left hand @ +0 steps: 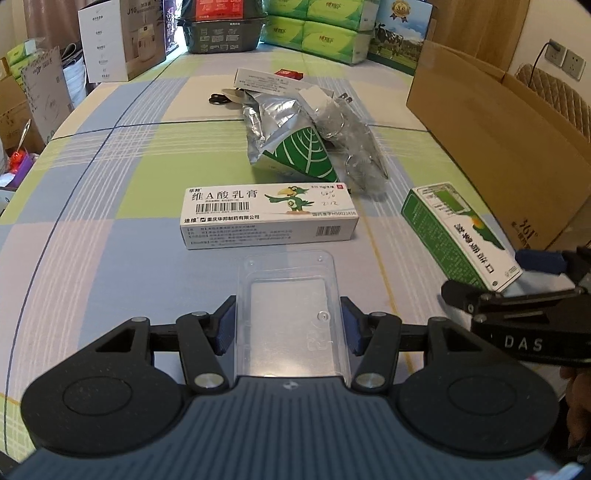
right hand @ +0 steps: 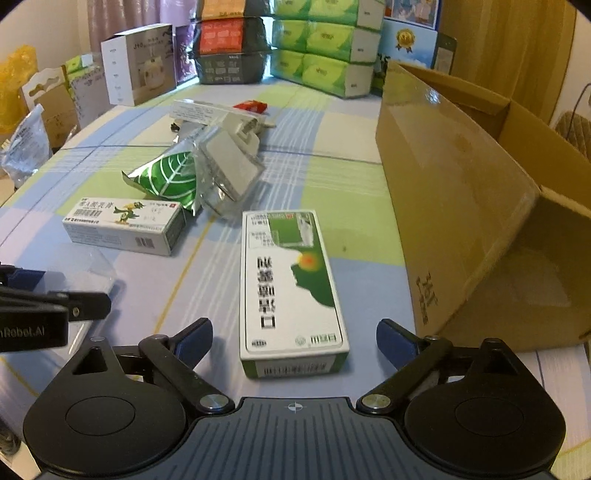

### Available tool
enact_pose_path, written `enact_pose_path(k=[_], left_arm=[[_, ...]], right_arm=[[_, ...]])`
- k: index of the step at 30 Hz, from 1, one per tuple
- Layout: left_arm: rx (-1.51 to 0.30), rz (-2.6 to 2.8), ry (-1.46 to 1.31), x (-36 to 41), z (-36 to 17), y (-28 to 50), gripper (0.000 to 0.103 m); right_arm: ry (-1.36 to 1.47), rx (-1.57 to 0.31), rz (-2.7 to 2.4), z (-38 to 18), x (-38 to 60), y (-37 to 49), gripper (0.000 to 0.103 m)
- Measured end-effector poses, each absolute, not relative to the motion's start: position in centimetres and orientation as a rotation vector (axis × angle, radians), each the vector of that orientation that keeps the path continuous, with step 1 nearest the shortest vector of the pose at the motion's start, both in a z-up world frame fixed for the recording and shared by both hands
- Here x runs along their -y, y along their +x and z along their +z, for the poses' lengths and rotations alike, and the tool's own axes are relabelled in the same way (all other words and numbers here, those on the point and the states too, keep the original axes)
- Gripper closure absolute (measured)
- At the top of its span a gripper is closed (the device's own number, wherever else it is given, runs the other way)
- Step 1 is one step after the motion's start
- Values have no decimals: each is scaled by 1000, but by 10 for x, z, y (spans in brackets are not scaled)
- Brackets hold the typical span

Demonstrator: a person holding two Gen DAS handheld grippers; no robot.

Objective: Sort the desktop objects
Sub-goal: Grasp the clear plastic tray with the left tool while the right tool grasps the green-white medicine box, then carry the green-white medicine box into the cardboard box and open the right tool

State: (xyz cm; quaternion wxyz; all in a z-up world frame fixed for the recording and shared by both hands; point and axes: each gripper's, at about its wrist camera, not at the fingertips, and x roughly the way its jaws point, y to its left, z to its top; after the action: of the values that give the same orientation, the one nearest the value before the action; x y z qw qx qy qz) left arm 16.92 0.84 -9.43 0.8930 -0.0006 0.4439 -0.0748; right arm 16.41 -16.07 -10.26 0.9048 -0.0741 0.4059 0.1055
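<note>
My left gripper [left hand: 288, 325] is shut on a clear plastic tray [left hand: 291, 295], with the blue pads pressing on its two long sides just above the checked tablecloth. A white ointment box with a green bird [left hand: 269, 214] lies crosswise just beyond the tray. My right gripper [right hand: 295, 341] is open around the near end of a green-and-white box [right hand: 291, 280] that lies flat, with a gap at each pad. In the left wrist view that box [left hand: 458, 232] sits at the right, with the right gripper [left hand: 506, 280] at its near end. The left gripper [right hand: 59, 291] shows at the left edge of the right wrist view.
A silver foil pouch with a green leaf [left hand: 291, 144], crumpled clear packaging [left hand: 354, 147], a long white box [left hand: 262, 81], a red item [left hand: 290, 74] and black scissors [left hand: 218, 99] lie further back. A big open cardboard box [right hand: 461, 203] stands at the right. Tissue packs [left hand: 325, 29] and cartons line the far edge.
</note>
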Motion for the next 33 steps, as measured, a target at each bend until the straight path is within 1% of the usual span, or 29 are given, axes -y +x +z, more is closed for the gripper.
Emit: enact_pose_path(k=[6,7,8,9,10,11,17,23,28,33], left_arm=[[-909,-144,55,-2,-97,170,51],[-910,-142,64,0,-97,170,51],[-910,-141,72,0,-97,169,51],[-911,-140,74,1,-97,169,51],[-913,-140,74,1,-97,168,51],[-914,-139,75,2,-96,168,52],[-896,-150,70,8,-80,157,52],[-838,-209,61,29,-43,146,52],[-775,-291,59,63,-5,141,52],[-712,-383,82,111,33,153,52]], right_arm=[[-213,-812,245,-107,155,171,11],[-218,-808,249,-107,154,172,14],[-222,-807,254,-107,154,173,18],[-219,-811,263,-108,154,174,30],[-201,-814,276,-108,156,175,44],[-182,-819,282,-107,158,175,50],[-148,-790,283,-85,168,148,50],[-122,-719,265,-39,189,109,50],[-91,-623,212,12,219,92,50],[-58,-568,134,52,263,104,50]])
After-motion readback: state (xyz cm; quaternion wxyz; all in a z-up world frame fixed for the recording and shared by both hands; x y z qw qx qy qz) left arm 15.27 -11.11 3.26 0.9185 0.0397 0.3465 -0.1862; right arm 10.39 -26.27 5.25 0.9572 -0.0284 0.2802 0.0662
